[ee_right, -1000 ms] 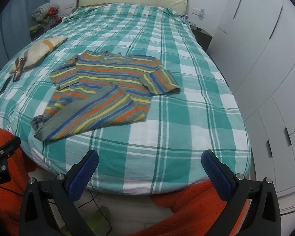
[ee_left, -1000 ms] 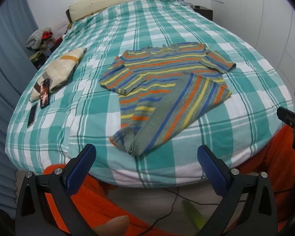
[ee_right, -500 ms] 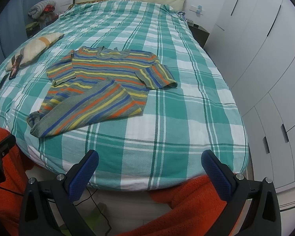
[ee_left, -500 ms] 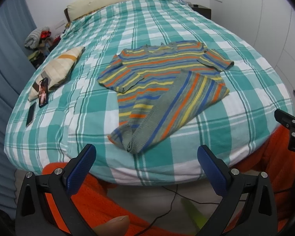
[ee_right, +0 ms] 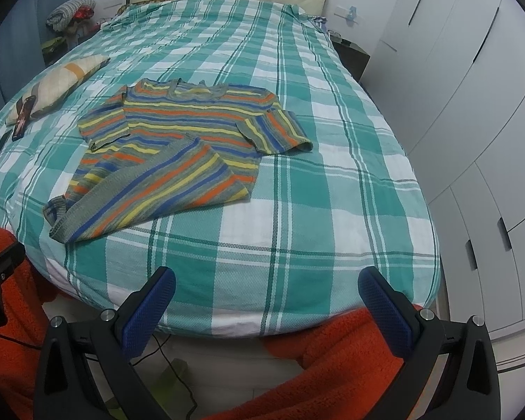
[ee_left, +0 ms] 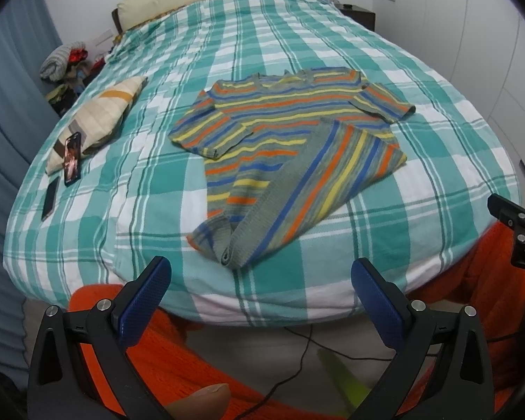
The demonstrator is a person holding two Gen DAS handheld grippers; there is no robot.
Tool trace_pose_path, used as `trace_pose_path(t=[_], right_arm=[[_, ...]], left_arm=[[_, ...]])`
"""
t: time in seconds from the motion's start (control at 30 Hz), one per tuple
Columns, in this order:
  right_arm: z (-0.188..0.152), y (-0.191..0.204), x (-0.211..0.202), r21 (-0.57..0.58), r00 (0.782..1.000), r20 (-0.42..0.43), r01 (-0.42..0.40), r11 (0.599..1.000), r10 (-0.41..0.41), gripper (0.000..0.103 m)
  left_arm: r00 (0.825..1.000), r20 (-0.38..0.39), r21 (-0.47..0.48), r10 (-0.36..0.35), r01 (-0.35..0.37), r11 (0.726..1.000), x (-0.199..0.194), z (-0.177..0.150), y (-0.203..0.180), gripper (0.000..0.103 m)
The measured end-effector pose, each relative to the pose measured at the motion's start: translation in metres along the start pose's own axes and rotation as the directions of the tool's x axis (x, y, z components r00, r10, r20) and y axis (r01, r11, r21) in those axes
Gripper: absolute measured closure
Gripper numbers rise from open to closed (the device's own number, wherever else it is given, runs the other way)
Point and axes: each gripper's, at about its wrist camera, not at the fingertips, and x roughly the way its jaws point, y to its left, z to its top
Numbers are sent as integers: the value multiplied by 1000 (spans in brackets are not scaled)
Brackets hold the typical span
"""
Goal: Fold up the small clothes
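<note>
The left gripper and the right gripper both hang short of the bed's near edge, fingers spread wide and empty. Ahead of the left fingers, the striped sweater lies on the checked bedcover, its lower right corner folded diagonally over the body. From the right fingers it sits ahead and to the left.
</note>
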Motion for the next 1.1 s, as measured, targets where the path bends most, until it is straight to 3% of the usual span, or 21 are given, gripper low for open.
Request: trace_pose_path(t=[1.1], right_arm=[[1,1,2,-5,1000,-14,9,1000,-9,0]], left_arm=[[1000,-17,-1,8,-8,1000,3,2,0,0]])
